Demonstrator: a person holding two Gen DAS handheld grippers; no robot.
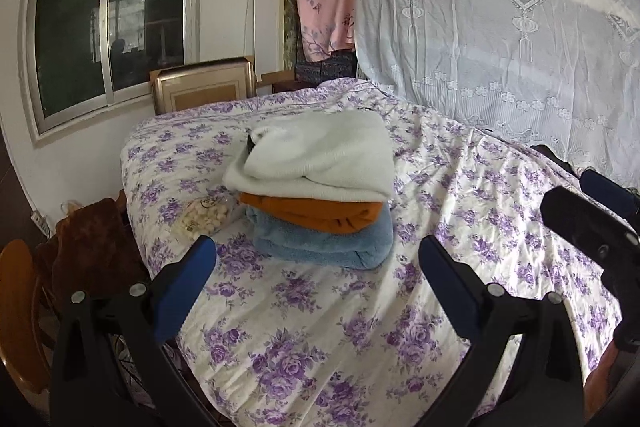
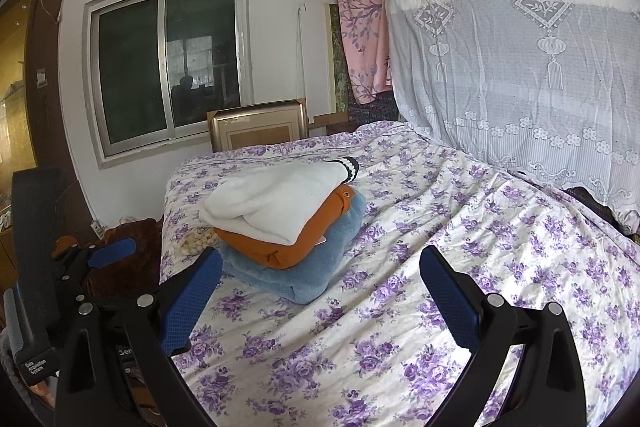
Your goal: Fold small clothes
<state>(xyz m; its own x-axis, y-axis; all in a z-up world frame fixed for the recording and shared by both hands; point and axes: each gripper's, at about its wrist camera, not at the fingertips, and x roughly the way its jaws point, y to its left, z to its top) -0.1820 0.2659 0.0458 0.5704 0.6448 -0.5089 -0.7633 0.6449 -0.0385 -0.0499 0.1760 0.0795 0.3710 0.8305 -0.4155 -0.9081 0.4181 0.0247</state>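
A stack of three folded garments lies on the bed: a white one on top, an orange one in the middle, a light blue fleece one at the bottom. The stack also shows in the right wrist view, white, orange, blue. My left gripper is open and empty, held in front of the stack. My right gripper is open and empty, just right of the stack; it also shows at the right edge of the left wrist view.
The bed has a white sheet with purple flowers. A clear bag of pale round pieces lies left of the stack. A white lace curtain hangs at the right. A brown cloth and a wooden chair stand left of the bed.
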